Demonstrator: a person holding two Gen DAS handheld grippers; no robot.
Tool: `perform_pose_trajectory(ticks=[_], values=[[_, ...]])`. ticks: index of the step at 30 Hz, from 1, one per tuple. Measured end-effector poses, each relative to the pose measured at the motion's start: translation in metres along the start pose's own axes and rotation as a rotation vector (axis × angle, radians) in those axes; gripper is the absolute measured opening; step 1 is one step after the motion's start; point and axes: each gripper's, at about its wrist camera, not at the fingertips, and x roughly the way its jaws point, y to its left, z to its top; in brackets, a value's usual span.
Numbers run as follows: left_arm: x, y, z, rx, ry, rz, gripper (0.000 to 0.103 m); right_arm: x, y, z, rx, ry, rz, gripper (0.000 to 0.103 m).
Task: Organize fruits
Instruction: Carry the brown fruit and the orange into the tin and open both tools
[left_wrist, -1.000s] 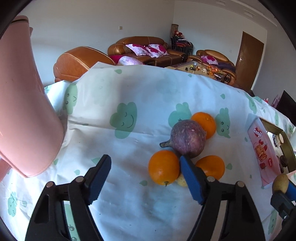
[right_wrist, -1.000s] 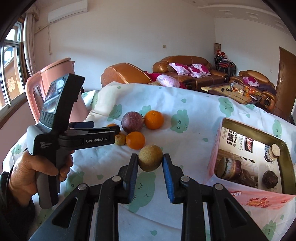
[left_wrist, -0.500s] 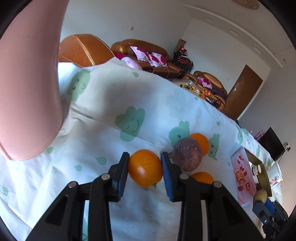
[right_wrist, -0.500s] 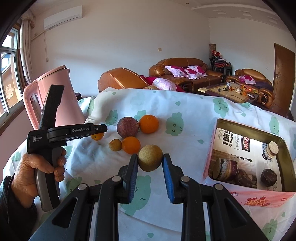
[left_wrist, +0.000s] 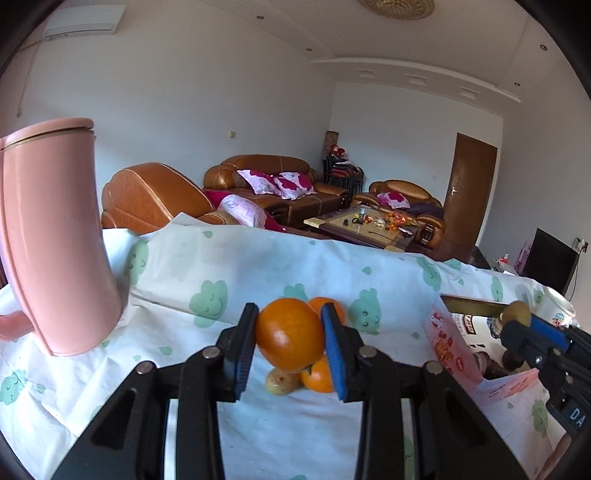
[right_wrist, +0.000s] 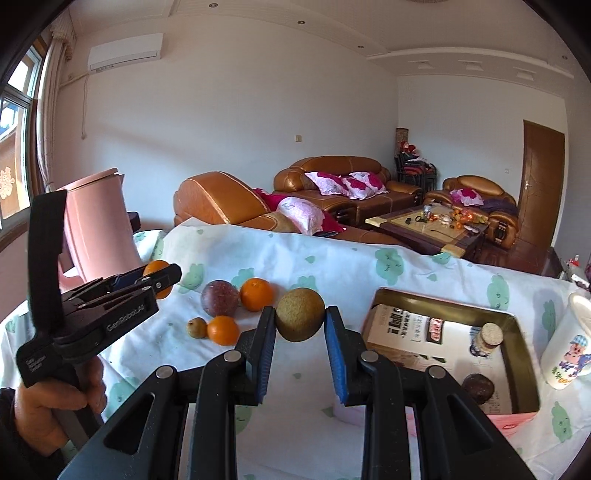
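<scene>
My left gripper (left_wrist: 290, 341) is shut on an orange (left_wrist: 290, 339) and holds it above the table; it also shows in the right wrist view (right_wrist: 147, 282), at the left. My right gripper (right_wrist: 300, 328) is shut on a brownish-green round fruit (right_wrist: 300, 319), held above the cloth left of the gold tin box (right_wrist: 517, 321). On the cloth lie a purple fruit (right_wrist: 219, 298), two oranges (right_wrist: 256, 293) (right_wrist: 222, 329) and a small yellow-brown fruit (right_wrist: 196, 327). In the left wrist view the small fruit (left_wrist: 281, 382) and an orange (left_wrist: 317, 376) show below the held one.
A pink kettle (left_wrist: 55, 236) stands at the table's left. The tin box holds papers, a corked jar (right_wrist: 487, 338) and a dark round fruit (right_wrist: 478, 387). A white cartoon cup (right_wrist: 570, 349) stands right of the box. Sofas and a coffee table are beyond.
My left gripper closed on the orange and lifted it off the cloth. My right gripper kept its fruit and moved slightly up and toward the box.
</scene>
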Motion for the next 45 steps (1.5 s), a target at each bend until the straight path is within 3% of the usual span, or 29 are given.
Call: perform_pose_trajectory(ticks=[9,25,32,45], values=[[-0.001,-0.057,-0.012,0.062,0.017,-0.079,0.036,-0.001,-0.048,-0.002,0.008,0.014,-0.14,0.029],[0.019,-0.162,-0.016,0.146,0.047,-0.2,0.036,0.0,-0.124,-0.015,0.068,0.08,-0.271,0.029],[0.035,-0.187,-0.019,0.176,0.09,-0.198,0.036,0.005,-0.145,-0.02,0.076,0.111,-0.289,0.029],[0.051,-0.195,-0.019,0.172,0.167,-0.172,0.037,0.016,-0.152,-0.025,0.081,0.156,-0.251,0.029]])
